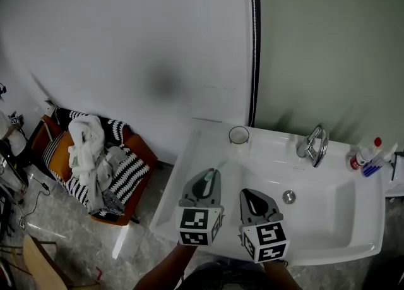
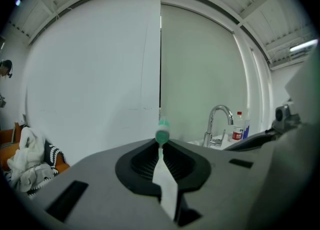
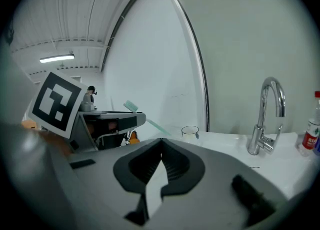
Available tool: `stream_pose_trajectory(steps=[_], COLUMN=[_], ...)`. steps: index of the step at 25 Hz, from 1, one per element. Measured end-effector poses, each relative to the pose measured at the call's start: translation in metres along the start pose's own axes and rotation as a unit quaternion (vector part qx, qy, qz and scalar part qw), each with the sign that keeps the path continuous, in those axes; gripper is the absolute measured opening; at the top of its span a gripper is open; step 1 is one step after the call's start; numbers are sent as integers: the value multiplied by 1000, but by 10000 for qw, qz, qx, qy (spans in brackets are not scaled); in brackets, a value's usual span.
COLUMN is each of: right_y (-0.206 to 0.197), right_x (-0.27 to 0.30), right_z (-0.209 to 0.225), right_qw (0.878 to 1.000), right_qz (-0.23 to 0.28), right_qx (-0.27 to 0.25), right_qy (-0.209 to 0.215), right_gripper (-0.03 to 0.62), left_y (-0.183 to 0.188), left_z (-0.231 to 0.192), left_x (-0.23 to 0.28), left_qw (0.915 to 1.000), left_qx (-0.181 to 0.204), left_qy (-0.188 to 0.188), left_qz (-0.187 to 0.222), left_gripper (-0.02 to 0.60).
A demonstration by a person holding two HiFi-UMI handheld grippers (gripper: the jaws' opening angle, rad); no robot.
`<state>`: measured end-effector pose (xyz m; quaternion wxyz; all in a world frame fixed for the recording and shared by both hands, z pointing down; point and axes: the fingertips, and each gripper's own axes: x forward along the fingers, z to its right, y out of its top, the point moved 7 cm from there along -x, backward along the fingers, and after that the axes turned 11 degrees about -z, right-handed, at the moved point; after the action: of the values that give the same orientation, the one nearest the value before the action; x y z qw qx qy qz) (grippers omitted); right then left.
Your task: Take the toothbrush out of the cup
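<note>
While left tongs (image 2: 161, 150) pinch the toothbrush (image 2: 162, 135), right tongs (image 3: 161, 144) sit closed.

On the sink (image 1: 189, 184) rim, cup (image 1: 238, 134) stands left of faucet (image 1: 314, 145).

A white wall (image 1: 126, 42) is meeting a grey-green panel (image 1: 328, 42) at a dark strip (image 1: 254, 42); an orange chair (image 1: 142, 150) is standing on the speckled floor (image 1: 69, 225), carrying clothes (image 1: 85, 140).

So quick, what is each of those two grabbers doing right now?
Left gripper: closed on the toothbrush.
Right gripper: closed, empty.
</note>
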<state>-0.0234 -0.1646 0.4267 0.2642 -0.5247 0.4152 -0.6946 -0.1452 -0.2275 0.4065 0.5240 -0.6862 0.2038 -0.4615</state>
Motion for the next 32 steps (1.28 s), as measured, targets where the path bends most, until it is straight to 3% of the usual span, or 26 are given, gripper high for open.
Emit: stream_pose_trajectory(steps=[13,32], right_y=[2,-2], right_x=[-22,-34], right_z=[-18,-33], right_qw=[9997,9996], right_qz=[59,225], right_qx=[-155,-176], right_qy=[-153,-63], right_gripper=[11,11], left_y=[-24,-34], left_z=[24,36], left_x=[-39,-69], left_qw=[9995,9995], left_qx=[-77,-53], left_qy=[-287,-306], left_qz=[-91,-111], left_gripper=[35,35])
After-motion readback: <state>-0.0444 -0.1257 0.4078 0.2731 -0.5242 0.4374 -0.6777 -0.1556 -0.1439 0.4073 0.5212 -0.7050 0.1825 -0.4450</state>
